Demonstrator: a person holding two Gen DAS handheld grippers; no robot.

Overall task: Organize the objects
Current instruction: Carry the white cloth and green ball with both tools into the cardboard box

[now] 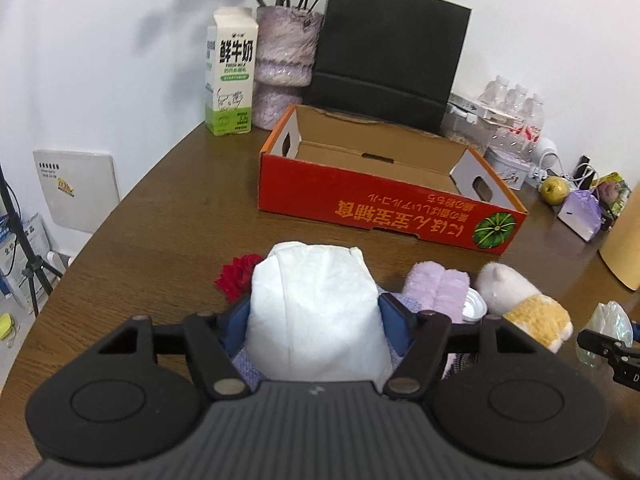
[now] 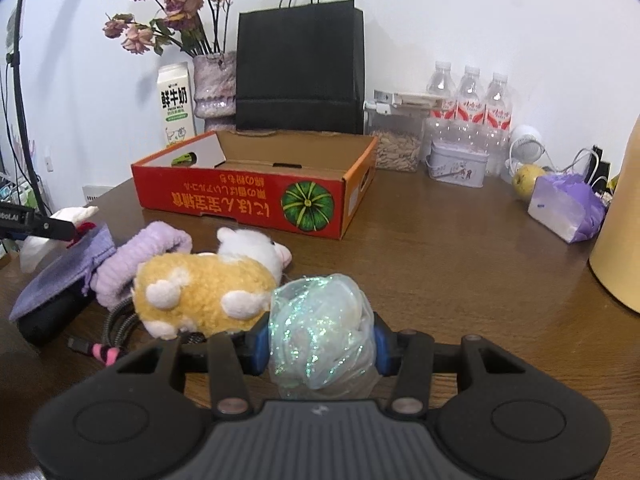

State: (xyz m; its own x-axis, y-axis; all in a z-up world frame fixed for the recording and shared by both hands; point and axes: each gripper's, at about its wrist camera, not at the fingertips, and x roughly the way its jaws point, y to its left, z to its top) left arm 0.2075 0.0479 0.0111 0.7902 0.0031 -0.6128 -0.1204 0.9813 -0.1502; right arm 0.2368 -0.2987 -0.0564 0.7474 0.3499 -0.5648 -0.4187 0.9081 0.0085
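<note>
both claws angle down over the brown surface (image 2: 460,264). the left claw (image 1: 316,312) clamps a white tissue bundle (image 1: 316,308); the right claw (image 2: 320,344) pinches a glittery sheer pouch (image 2: 320,328) that seems to hold something pale. at 12 o'clock the red cardboard box (image 2: 248,196) looks empty. plush toy (image 2: 208,288) at the right claw's 10 o'clock.

I see a red cardboard box (image 2: 256,196) with a green pumpkin print, a yellow-and-white plush toy (image 2: 208,292), and a brown tabletop (image 2: 460,272).
</note>
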